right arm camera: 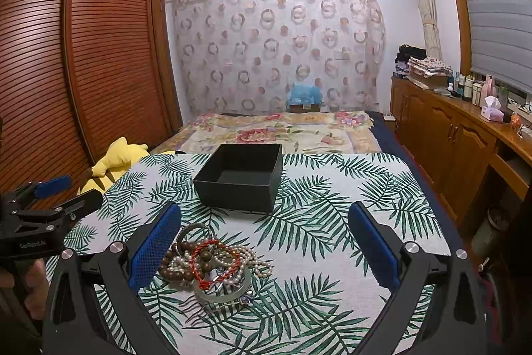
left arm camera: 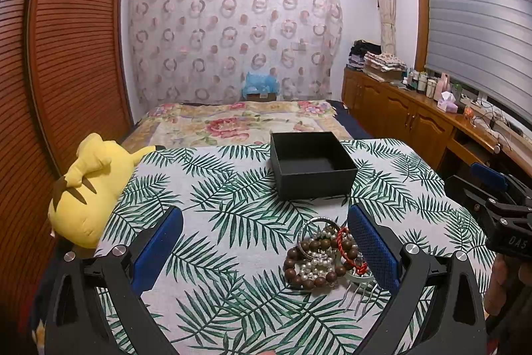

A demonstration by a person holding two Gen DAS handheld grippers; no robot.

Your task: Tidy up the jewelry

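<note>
A small table (left arm camera: 232,188) covered by a palm-leaf cloth stood at the foot of a bed (left arm camera: 239,122) with a floral cover. On the cloth lay 1 heap of jewelry (left arm camera: 324,255), near the front edge. The heap contained a brown wooden bead bracelet (left arm camera: 299,268), a tangle of pearl strands (right arm camera: 246,258), a red cord bracelet (right arm camera: 209,258), a metal bangle (left arm camera: 316,225), a pale green bangle (right arm camera: 222,295) and a metal hair comb (right arm camera: 202,308), all touching or overlapping.

Behind the heap, toward the bed, sat 1 open black box (left arm camera: 312,165). Its interior appeared empty. The box and the heap were apart, with bare cloth between them.

The left gripper (left arm camera: 266,242) hovered above the cloth with its jaws spread wide and nothing between the blue pads (left arm camera: 156,252). The heap lay just inside its right finger. The right gripper (right arm camera: 266,242) was likewise fully spread and held nothing; the heap lay against the inner side of its left finger. Each gripper appeared at the edge of the other camera's view, with part of a hand (right arm camera: 33,285) on its handle.

A yellow plush toy (left arm camera: 89,188) rested at the table's left edge. A slatted wooden wardrobe (right arm camera: 83,55) stood on the left, and wooden cabinets (right arm camera: 449,135) ran along the right wall beneath a blind.
</note>
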